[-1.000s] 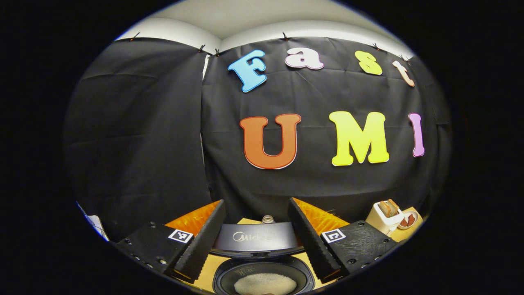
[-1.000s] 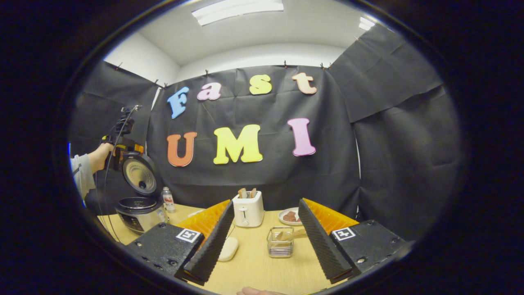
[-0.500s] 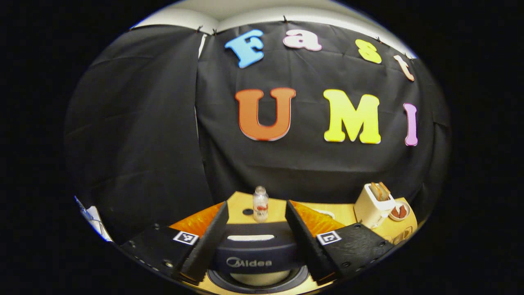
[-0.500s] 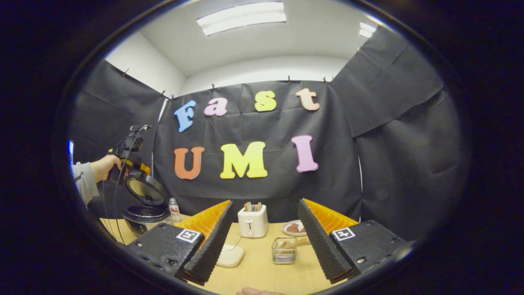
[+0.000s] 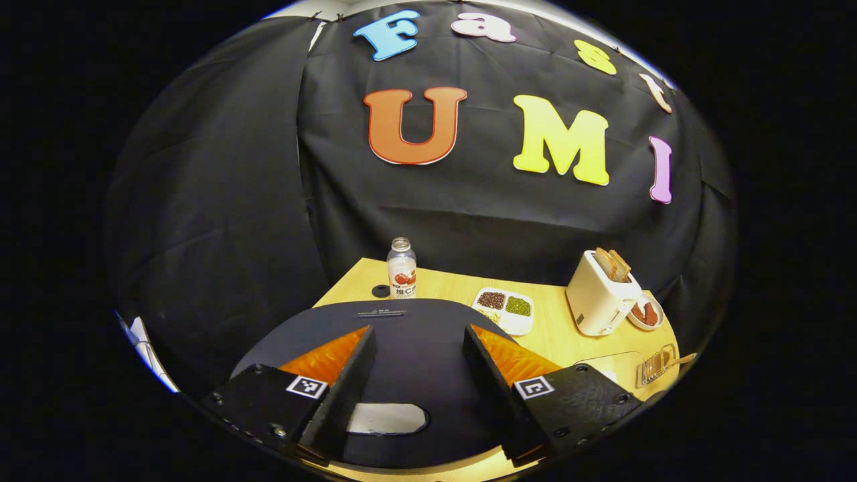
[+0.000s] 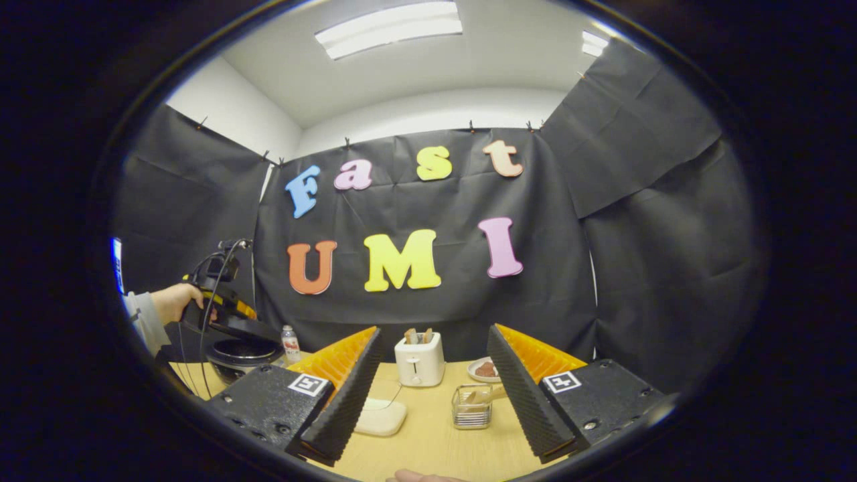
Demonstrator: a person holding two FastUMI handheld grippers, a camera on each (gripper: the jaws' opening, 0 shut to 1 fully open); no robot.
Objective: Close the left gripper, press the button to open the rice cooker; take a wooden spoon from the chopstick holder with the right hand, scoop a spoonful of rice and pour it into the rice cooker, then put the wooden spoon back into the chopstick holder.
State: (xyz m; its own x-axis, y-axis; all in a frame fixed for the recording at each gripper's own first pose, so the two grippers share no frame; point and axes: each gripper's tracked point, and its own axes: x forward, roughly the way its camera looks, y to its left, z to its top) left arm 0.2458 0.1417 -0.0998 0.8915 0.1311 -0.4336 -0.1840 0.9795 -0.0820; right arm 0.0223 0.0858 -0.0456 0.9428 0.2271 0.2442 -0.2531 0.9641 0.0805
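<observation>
Two fingers of my left gripper [image 5: 415, 375] stand spread over the dark round rice cooker lid [image 5: 408, 335], apparently pushing it down. From the right gripper view, my right gripper [image 6: 432, 391] waits spread and empty above the clear wire chopstick holder [image 6: 471, 407], its wooden spoon [image 6: 483, 395] inside.

A light wooden table [image 6: 428, 435] carries the rice cooker [image 6: 242, 353] at far left, a small bottle [image 6: 290, 344] beside it, a white toaster [image 6: 420, 358] at the back, and a chopstick holder [image 6: 471, 406] nearer.
</observation>
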